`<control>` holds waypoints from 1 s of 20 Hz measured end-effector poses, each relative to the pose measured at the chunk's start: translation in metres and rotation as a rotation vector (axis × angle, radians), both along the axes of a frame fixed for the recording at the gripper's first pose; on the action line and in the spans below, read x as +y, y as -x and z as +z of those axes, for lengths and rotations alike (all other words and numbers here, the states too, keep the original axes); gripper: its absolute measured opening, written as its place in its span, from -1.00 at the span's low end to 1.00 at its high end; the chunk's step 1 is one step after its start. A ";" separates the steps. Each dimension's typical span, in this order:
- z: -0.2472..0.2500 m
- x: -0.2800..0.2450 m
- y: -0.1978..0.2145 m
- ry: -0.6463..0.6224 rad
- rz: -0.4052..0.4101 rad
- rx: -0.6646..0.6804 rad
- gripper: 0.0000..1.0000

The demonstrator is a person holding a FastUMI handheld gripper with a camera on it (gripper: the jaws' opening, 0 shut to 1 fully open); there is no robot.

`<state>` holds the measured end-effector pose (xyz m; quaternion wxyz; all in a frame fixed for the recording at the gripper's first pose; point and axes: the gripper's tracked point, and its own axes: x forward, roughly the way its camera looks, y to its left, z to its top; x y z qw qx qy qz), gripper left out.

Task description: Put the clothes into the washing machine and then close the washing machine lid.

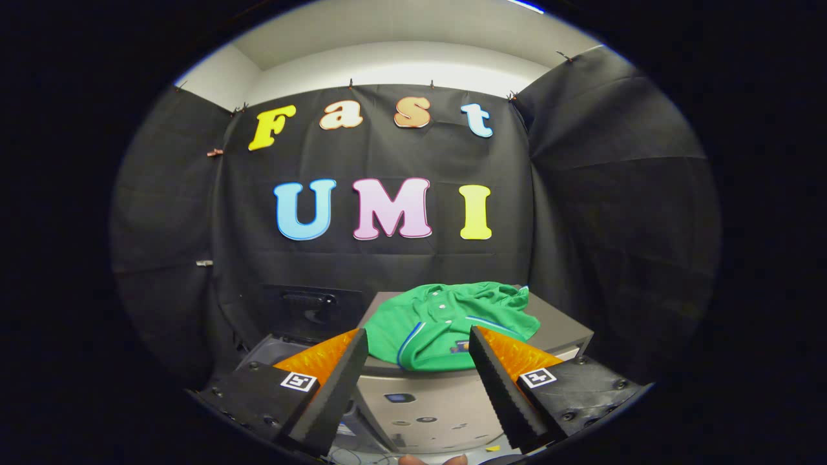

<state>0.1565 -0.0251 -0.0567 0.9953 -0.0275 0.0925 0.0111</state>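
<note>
The gripper (418, 339), its 2 fingers spread apart and empty, faces the green shirt (446, 323); a shallow pinch could let loose cloth slip free.

The green shirt's (446, 323) near edges were covered by the tips of the two spread fingers (336, 381) of the gripper (418, 341). The washing machine's (284, 352) opening sat mostly behind the left finger, its inside unreadable. The small markings on the grey cabinet's (426, 407) front were too small to make out.
</note>
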 end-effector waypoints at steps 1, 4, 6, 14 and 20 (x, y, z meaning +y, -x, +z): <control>0.000 -0.002 -0.016 0.011 -0.002 0.026 0.96; -0.006 -0.011 -0.059 0.048 0.003 0.099 0.96; -0.018 -0.006 -0.084 0.045 0.027 0.179 0.96; -0.069 -0.030 -0.162 0.114 -0.060 0.376 0.97; -0.109 -0.027 -0.179 0.071 0.003 0.510 0.98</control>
